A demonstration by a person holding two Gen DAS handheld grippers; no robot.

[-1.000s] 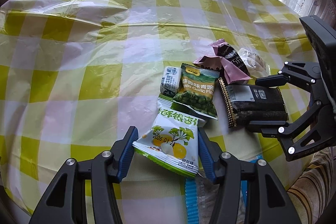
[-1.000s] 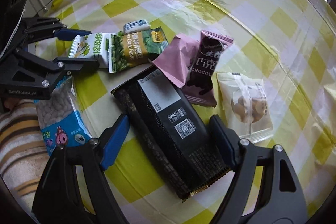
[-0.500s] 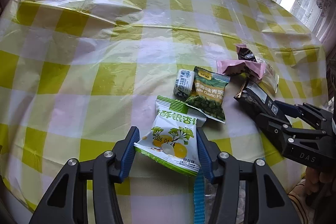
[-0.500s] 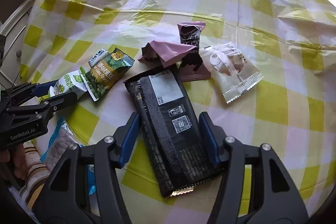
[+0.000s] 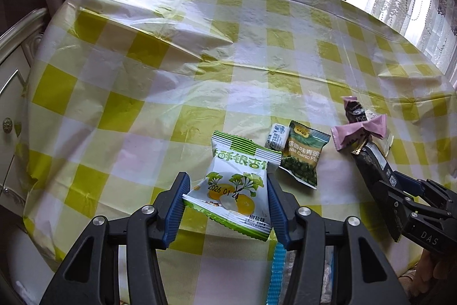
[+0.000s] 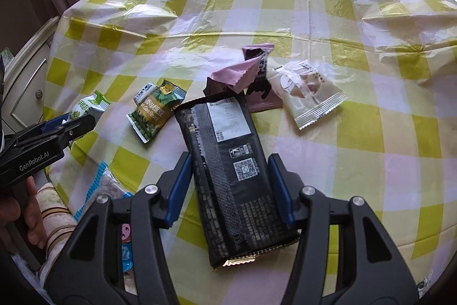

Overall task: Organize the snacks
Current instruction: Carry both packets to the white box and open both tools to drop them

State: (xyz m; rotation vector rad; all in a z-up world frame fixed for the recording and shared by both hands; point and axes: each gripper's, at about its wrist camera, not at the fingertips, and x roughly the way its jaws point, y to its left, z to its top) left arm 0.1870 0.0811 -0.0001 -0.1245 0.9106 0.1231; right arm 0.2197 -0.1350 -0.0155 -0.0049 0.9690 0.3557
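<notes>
My left gripper (image 5: 225, 192) is shut on a white and green snack packet (image 5: 237, 187) with yellow fruit printed on it, and holds it just above the yellow checked tablecloth (image 5: 200, 62). My right gripper (image 6: 230, 170) is shut on a long black packet (image 6: 228, 162), its blue pads pressing both long sides. In the left wrist view the right gripper (image 5: 405, 196) shows at the right edge, with the black packet (image 5: 371, 165) tilted up. The left gripper (image 6: 65, 125) and its packet (image 6: 88, 105) appear at the left of the right wrist view.
On the cloth lie a green pea packet (image 6: 155, 113), a small white candy (image 6: 145, 93), pink wrappers (image 6: 242, 73), a dark chocolate packet (image 6: 258, 87) and a clear cookie packet (image 6: 308, 93). A blue-edged bag (image 6: 94, 185) sits at the near table edge. A person's hand (image 6: 17, 207) is lower left.
The right gripper's jaws closed onto the black packet, and it rolled so the packet now points straight away. Both grippers drew back and up; the white-green packet came off the cloth.
</notes>
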